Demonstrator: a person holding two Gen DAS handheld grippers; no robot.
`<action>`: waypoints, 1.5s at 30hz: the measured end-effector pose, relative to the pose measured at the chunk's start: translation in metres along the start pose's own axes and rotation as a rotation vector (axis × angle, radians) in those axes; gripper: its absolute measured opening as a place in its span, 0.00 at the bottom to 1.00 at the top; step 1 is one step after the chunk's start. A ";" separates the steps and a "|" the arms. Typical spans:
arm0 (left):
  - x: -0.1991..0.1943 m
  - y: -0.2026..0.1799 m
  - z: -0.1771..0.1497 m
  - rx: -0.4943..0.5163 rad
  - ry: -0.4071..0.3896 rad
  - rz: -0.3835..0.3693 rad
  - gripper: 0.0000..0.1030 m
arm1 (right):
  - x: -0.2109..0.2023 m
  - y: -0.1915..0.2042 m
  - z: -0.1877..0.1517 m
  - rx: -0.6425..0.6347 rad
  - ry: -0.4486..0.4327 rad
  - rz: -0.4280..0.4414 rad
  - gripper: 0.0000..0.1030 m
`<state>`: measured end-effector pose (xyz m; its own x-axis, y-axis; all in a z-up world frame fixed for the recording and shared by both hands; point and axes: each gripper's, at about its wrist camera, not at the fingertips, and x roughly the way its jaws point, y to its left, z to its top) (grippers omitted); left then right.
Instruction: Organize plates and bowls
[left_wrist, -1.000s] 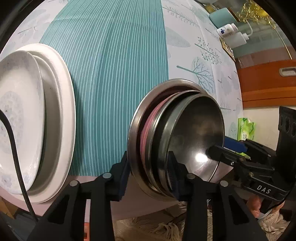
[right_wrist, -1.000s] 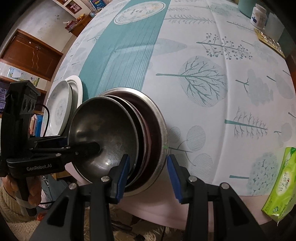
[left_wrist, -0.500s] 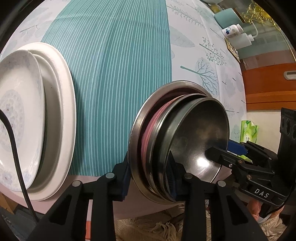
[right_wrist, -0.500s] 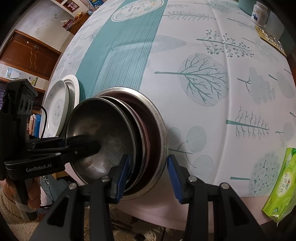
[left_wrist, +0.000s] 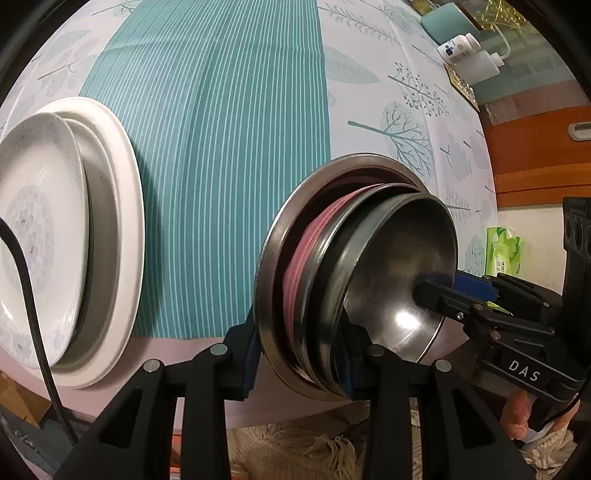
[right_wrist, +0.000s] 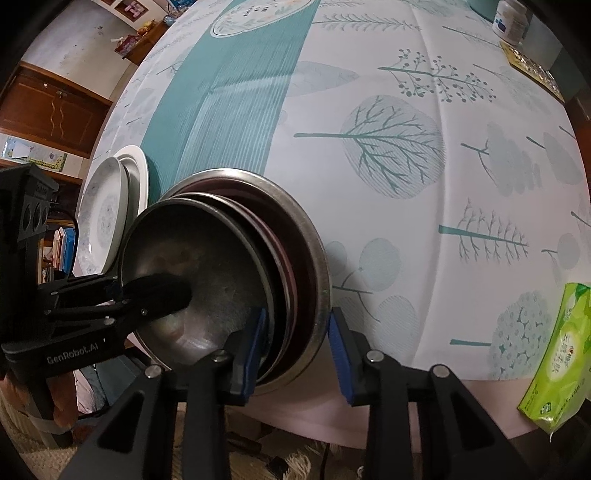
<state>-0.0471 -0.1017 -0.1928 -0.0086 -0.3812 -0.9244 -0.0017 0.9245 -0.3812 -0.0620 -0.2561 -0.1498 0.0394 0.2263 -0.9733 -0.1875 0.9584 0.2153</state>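
A stack of metal bowls and plates (left_wrist: 391, 280) (right_wrist: 221, 266), with a pink plate among them, rests at the table's near edge. My left gripper (left_wrist: 295, 365) is shut on its rim, one pad under the big outer plate, the other inside the top bowl. From the opposite side my right gripper (right_wrist: 295, 350) straddles the same rim. Its jaws are closing, and the blue pads touch the stack inside and out. Each gripper shows in the other's view, the right gripper (left_wrist: 443, 286) and the left gripper (right_wrist: 122, 291). White plates (left_wrist: 110, 221) (right_wrist: 110, 206) lie stacked to the left.
The tablecloth (right_wrist: 388, 155) has a teal striped band and tree prints. A green tissue pack (right_wrist: 554, 350) lies at the near right edge, with bottles (left_wrist: 465, 48) at the far side. Below the edge are a fringed rug (left_wrist: 295, 454) and a person's hand (left_wrist: 517, 417).
The right gripper's jaws have narrowed onto the stack's rim. The left gripper keeps its hold, and the stack stays at the table's edge.
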 end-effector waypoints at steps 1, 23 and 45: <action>-0.001 -0.001 -0.001 -0.001 -0.002 0.000 0.32 | -0.001 0.000 -0.001 0.000 0.000 0.001 0.33; -0.035 0.007 -0.052 -0.055 -0.087 0.015 0.34 | -0.033 0.019 -0.030 -0.043 -0.059 0.029 0.32; -0.100 0.086 -0.076 -0.089 -0.153 0.015 0.34 | -0.031 0.113 -0.021 -0.099 -0.088 0.040 0.31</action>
<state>-0.1222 0.0161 -0.1322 0.1430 -0.3565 -0.9233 -0.0909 0.9242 -0.3710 -0.1052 -0.1589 -0.0975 0.1145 0.2829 -0.9523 -0.2864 0.9273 0.2410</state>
